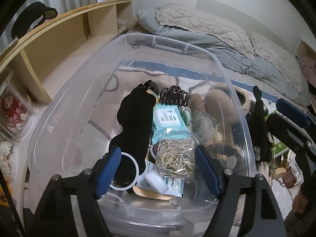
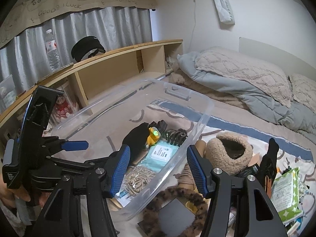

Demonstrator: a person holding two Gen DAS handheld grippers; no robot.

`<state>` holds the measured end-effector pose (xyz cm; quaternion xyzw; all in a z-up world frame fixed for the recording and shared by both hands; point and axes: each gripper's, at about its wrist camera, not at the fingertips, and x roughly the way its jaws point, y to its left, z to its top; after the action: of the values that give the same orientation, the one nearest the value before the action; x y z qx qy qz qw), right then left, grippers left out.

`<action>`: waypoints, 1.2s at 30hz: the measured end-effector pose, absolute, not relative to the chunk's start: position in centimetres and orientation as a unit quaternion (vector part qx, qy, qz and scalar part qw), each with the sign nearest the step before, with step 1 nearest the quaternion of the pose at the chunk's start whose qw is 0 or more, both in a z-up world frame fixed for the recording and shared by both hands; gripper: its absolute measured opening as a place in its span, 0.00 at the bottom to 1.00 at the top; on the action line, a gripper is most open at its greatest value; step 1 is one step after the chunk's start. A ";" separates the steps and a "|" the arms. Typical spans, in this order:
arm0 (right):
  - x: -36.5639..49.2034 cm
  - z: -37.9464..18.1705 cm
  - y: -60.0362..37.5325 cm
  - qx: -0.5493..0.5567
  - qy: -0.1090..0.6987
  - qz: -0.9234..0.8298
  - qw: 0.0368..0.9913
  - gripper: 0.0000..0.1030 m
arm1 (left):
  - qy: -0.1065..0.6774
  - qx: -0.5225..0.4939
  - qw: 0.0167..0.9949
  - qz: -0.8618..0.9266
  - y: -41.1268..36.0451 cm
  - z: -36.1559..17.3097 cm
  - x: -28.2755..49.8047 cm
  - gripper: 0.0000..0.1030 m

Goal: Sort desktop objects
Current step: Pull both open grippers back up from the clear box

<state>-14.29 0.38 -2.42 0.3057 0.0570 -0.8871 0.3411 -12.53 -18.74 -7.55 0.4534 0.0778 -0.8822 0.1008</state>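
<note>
Wooden shelf (image 2: 110,73), water bottle (image 2: 52,49), black visor (image 2: 86,47), grey curtain (image 2: 118,23), pillow (image 2: 243,73)

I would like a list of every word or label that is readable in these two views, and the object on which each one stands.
"GOOD LUCK", several times, hand-drawn: paper valance above the curtain.
"SWEET", probably, last letters unsure: white pouch on the wall.
"Data Acqui...", partly cut off: left gripper body.
Too small or blurred: wet wipes pack lid label, water bottle label, green packet print.

Clear bin (image 1: 69,106) on bed holds black sock (image 1: 134,122), wipes pack (image 1: 167,126).
</note>
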 end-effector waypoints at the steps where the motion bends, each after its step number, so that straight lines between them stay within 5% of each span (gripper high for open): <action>1: -14.2 -2.4 0.3 0.305 0.058 -0.887 0.342 0.58 | 0.079 0.453 0.101 -0.882 -18.8 -7.5 -12.5 0.75; 13: -12.6 -1.4 0.1 0.275 0.051 -0.891 0.357 0.58 | 0.091 0.426 0.108 -0.894 -18.8 -6.1 -11.4 0.75; 15: -12.2 -1.1 0.4 0.265 0.045 -0.895 0.355 0.76 | 0.091 0.418 0.109 -0.897 -18.7 -5.7 -11.1 0.75; 22: -11.0 0.3 1.8 0.242 0.025 -0.906 0.345 0.81 | 0.090 0.390 0.110 -0.910 -18.0 -4.2 -9.8 0.75; 24: -10.8 0.4 2.2 0.242 0.020 -0.909 0.340 0.98 | 0.088 0.378 0.113 -0.915 -17.7 -3.8 -9.2 0.82; 26: -10.4 0.5 2.6 0.239 0.022 -0.911 0.335 0.99 | 0.086 0.365 0.114 -0.920 -17.4 -3.3 -8.6 0.90; 36: -8.8 0.9 3.9 0.230 0.029 -0.922 0.311 1.00 | 0.063 0.310 0.117 -0.941 -15.4 -1.2 -5.4 0.98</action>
<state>-8.81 3.90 0.94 0.2305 0.0288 -0.9216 0.3109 -5.44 -15.37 -1.17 0.3100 0.0633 -0.9414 0.1168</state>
